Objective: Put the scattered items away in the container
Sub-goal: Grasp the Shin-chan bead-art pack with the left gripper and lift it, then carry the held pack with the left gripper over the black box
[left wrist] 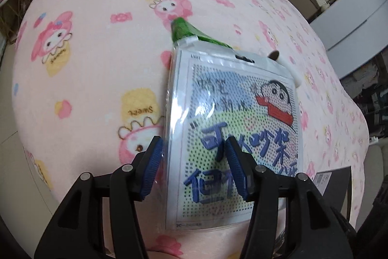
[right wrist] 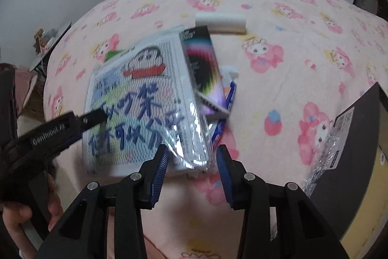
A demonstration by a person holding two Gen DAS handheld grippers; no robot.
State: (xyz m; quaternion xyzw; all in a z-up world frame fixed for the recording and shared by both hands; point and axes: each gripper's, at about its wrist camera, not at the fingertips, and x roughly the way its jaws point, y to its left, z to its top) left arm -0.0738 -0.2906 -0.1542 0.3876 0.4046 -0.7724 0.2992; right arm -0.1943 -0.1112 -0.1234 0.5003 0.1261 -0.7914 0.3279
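A clear-sleeved cartoon craft packet point(left wrist: 232, 135) is taken as landmark; it lies on a pink character-print blanket point(left wrist: 97, 69).

Left gripper point(left wrist: 194, 165): jaws are set apart, straddling the packet's near-left edge. One blue pad point(left wrist: 152, 168) sits just outside the sleeve edge, the other pad is over the printed face. Whether the pads are actually pressing the plastic cannot be told. In the right wrist view the same gripper is seen reaching in at the packet's left side, held by a hand point(right wrist: 26, 215).

Right gripper point(right wrist: 191, 176): jaws are spread, positioned at the packet's near-right corner, where crinkled plastic sits between the pads; contact cannot be confirmed.

Relative to the packet:
- A green pouch point(left wrist: 181, 28) is seen at its far end, partly tucked under it.
- A black box with rainbow print point(right wrist: 203, 69) lies along its right edge, tilted, overlapping it.
- A blue-and-white wrapper point(right wrist: 225, 108) is partly hidden under that box.
- A white foam block point(right wrist: 220, 22) lies beyond it, apart.
- A dark container point(right wrist: 359, 145) is seen well to its right at the blanket edge, with a labelled plastic bag point(right wrist: 332, 149) draped on its rim.
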